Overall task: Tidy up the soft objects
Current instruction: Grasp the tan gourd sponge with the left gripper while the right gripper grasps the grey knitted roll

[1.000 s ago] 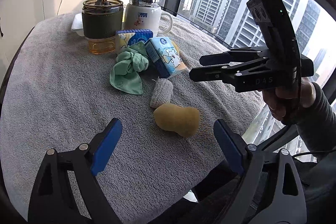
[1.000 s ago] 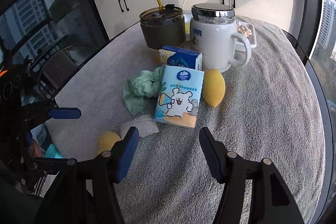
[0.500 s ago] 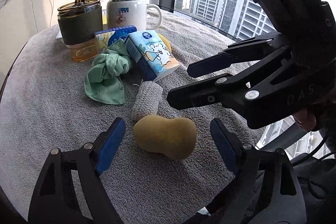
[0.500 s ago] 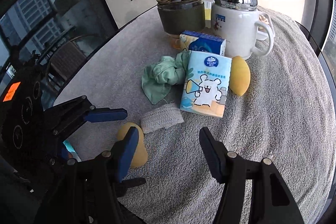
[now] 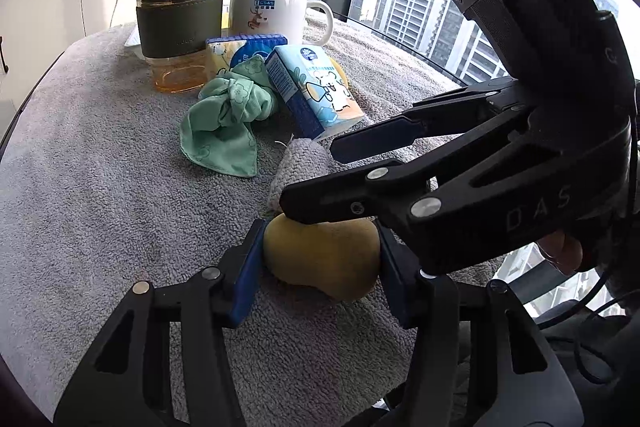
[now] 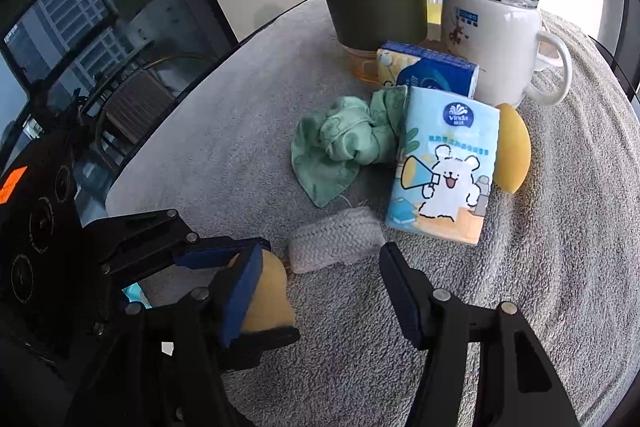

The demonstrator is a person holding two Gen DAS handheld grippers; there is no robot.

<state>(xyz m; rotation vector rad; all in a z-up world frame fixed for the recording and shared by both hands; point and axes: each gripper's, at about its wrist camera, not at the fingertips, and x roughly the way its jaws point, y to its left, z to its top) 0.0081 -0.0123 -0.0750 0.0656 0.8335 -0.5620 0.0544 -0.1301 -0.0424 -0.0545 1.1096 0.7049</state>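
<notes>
Sponge [image 5: 322, 259], the yellow gourd-shaped one, now sits between the blue pads of your left hand-held gripper [image 5: 320, 267] at the near edge of the towel-covered counter [image 5: 100, 195]. A sec ago that gripper stood wide w/ the sponge lying clear ahead of it; now its jaws are closing and both pads touch the sponge's sides. Your right hand-held gripper [image 6: 320, 291] has swung in close from the window side and hangs over the knitted grey roll [image 6: 334, 239], jaws about half open, nothing between them, same gap as before. Green cloth [image 5: 226, 119], tissue pack [image 5: 312, 93], second yellow sponge [image 6: 512, 151], white mug [image 5: 270, 11] and glass tumbler [image 5: 180, 27] haven't shifted.
</notes>
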